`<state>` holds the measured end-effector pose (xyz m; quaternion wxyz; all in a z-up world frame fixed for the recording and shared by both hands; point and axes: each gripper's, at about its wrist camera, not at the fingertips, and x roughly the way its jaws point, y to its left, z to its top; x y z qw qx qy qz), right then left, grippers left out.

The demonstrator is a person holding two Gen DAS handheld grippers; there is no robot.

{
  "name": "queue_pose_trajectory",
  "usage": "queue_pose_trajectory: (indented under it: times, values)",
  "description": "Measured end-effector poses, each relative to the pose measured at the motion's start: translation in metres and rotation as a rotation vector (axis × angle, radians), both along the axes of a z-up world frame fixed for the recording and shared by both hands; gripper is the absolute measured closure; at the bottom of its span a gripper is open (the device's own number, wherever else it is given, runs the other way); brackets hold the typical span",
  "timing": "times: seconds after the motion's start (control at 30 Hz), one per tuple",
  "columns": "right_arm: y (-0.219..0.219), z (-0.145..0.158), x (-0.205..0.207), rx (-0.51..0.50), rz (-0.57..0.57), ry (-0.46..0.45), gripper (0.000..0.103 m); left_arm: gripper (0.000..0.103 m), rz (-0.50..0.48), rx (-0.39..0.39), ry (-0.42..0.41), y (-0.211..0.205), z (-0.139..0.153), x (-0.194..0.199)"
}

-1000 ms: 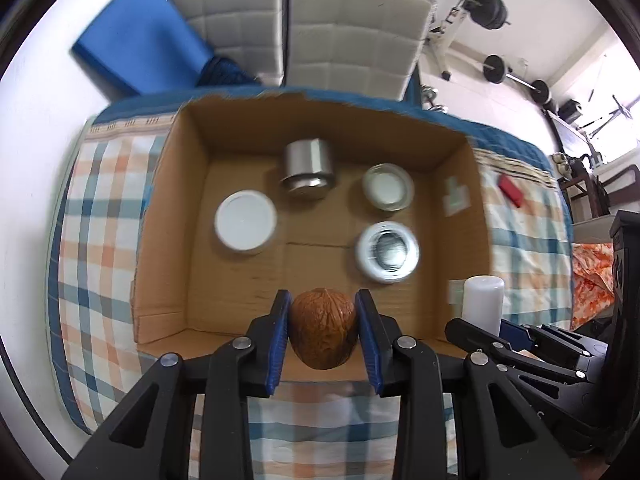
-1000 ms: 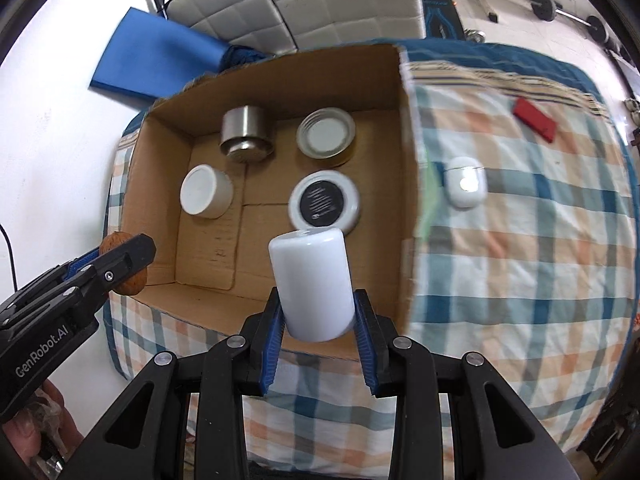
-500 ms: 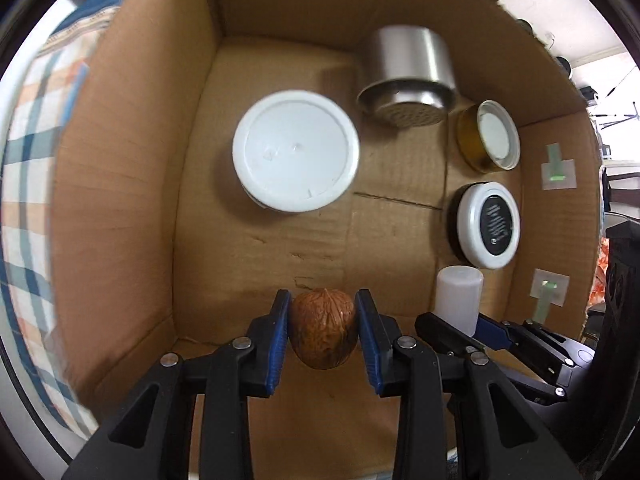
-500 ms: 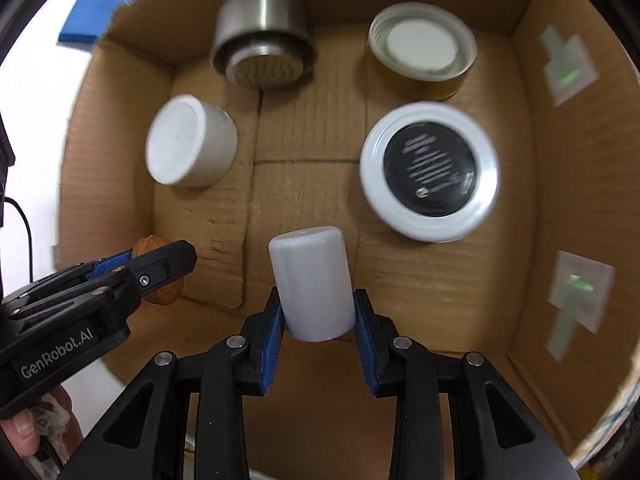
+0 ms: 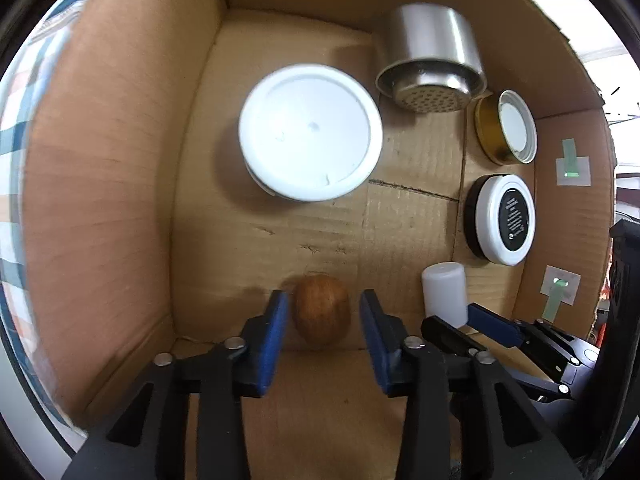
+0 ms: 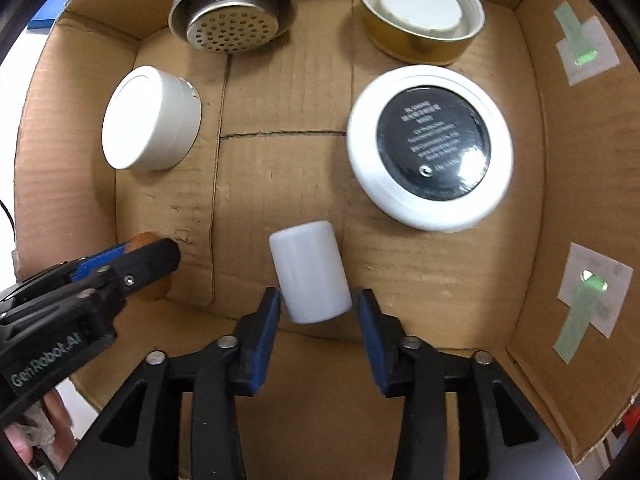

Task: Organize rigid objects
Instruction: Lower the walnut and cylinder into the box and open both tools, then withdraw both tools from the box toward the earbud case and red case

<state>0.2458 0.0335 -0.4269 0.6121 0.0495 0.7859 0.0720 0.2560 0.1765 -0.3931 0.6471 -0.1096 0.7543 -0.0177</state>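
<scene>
Both grippers point steeply down into an open brown cardboard box (image 5: 100, 200).

The left gripper (image 5: 323, 320) has its blue-padded jaws spread; they have just been opening. A brown, rough-shelled walnut-like nut (image 5: 322, 312) lies between them on the box floor near the front wall, with a gap showing on each side, so the pads no longer press on it. In the right wrist view the left gripper (image 6: 132, 256) enters from the lower left and mostly hides the nut (image 6: 144, 240).

The right gripper (image 6: 316, 308) is likewise parted, its jaws having just been opening. A small white plastic cylinder bottle (image 6: 308, 272) sits between them, tilted, its lower left edge just beside or touching the left pad and clear of the right pad. Seen from the left wrist, the bottle (image 5: 444, 296) stands to the right of the nut, with the right gripper (image 5: 466, 324) around it.

Further back on the box floor rest four other things: a white round plastic tub (image 5: 310, 132) at the left, a shiny steel cup with a perforated bottom (image 5: 432, 68) lying on its side at the rear, a gold-coloured tin lid with a white centre (image 6: 420, 12) in the rear right corner, and a white-rimmed round container with a black label (image 6: 430, 148) in front of it. Two pale tape patches with green strips (image 6: 580, 52) stick to the right wall. A checked cloth (image 5: 16, 140) shows outside the box at the left.
</scene>
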Motion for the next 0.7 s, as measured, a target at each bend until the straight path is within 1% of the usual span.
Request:
queue_pose_trajectory:
  times: [0.03,0.07,0.13,0.23,0.27,0.33,0.37,0.4,0.43,0.47,0.53,0.63,0.7]
  values:
    - [-0.002,0.005,-0.001,-0.001,-0.003,-0.009,0.045,0.057,-0.004,0.005,-0.008,0.000,0.004,0.000]
    - [-0.003,0.009,-0.001,0.002,0.000,-0.020,0.042,0.052,-0.007,0.005,-0.017,0.000,0.010,-0.002]
    - [-0.007,0.021,-0.003,-0.008,-0.006,-0.044,0.031,0.045,-0.012,0.002,-0.039,-0.002,0.022,-0.004]
    - [-0.011,0.038,-0.006,-0.022,-0.016,-0.071,0.028,0.039,-0.031,0.036,-0.087,-0.005,0.042,-0.010]
    - [-0.013,0.043,-0.007,-0.025,-0.012,-0.083,0.026,0.035,-0.030,0.045,-0.100,-0.005,0.048,-0.012]
    - [-0.016,0.059,-0.009,-0.048,-0.015,-0.120,0.017,0.027,-0.019,0.058,-0.125,-0.001,0.061,-0.015]
    - [-0.017,0.066,-0.009,-0.054,-0.016,-0.135,0.014,0.026,-0.011,0.062,-0.140,-0.001,0.068,-0.018]
    - [-0.018,0.073,-0.010,-0.064,-0.016,-0.153,0.007,0.026,-0.008,0.069,-0.152,-0.001,0.074,-0.022]
    - [-0.021,0.081,-0.011,-0.075,-0.021,-0.171,0.001,0.019,-0.008,0.083,-0.168,0.000,0.082,-0.019]
    - [-0.023,0.089,-0.013,-0.080,-0.028,-0.191,0.000,0.009,-0.011,0.100,-0.185,0.000,0.089,-0.022]
    - [-0.022,0.105,-0.015,-0.101,-0.025,-0.231,0.000,0.002,-0.015,0.113,-0.217,-0.004,0.103,-0.025]
    - [-0.028,0.131,-0.022,-0.109,-0.019,-0.277,0.000,0.002,-0.012,0.106,-0.236,-0.007,0.117,-0.030]
    - [-0.032,0.148,-0.029,-0.113,-0.022,-0.313,0.000,0.002,-0.018,0.115,-0.264,-0.009,0.130,-0.037]
